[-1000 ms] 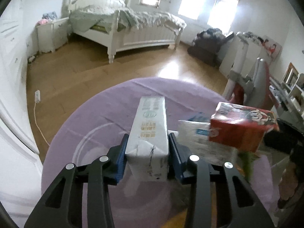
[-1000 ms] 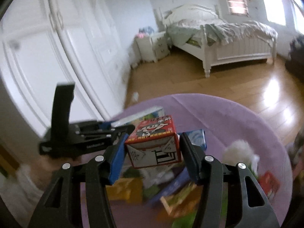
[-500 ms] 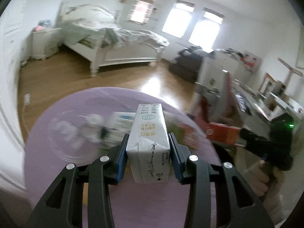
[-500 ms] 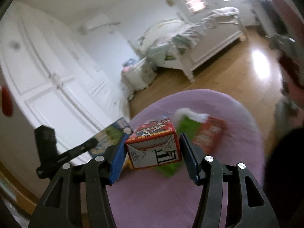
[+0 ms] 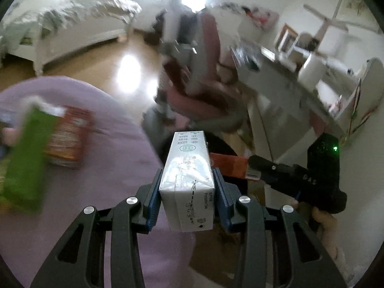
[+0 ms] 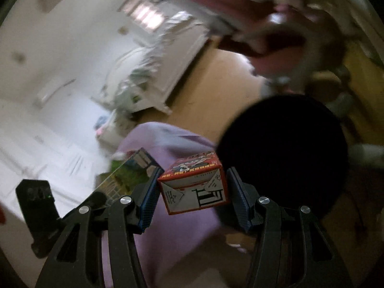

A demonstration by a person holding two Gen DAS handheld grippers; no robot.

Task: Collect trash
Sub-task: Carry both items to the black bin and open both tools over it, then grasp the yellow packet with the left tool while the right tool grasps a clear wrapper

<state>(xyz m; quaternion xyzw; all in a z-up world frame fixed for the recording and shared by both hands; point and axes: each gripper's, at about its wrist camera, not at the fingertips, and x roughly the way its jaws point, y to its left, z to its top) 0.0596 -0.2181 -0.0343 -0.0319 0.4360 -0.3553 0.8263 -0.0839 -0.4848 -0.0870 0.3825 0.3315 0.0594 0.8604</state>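
My left gripper is shut on a tall white drink carton, held off the right edge of the purple round table. My right gripper is shut on a small red drink carton, next to a black round bin that opens just right of it. In the left wrist view the right gripper's black body and the red carton sit just beyond the white carton. The left gripper's body and its carton show at the right wrist view's lower left.
A green carton and a red-orange carton stand on the table at left. A pink office chair and a white desk are behind the bin. A white bed stands at the back on wood floor.
Both grippers swung right, away from the table's trash pile, carrying their cartons. The black bin has come into the right wrist view beside the red carton.
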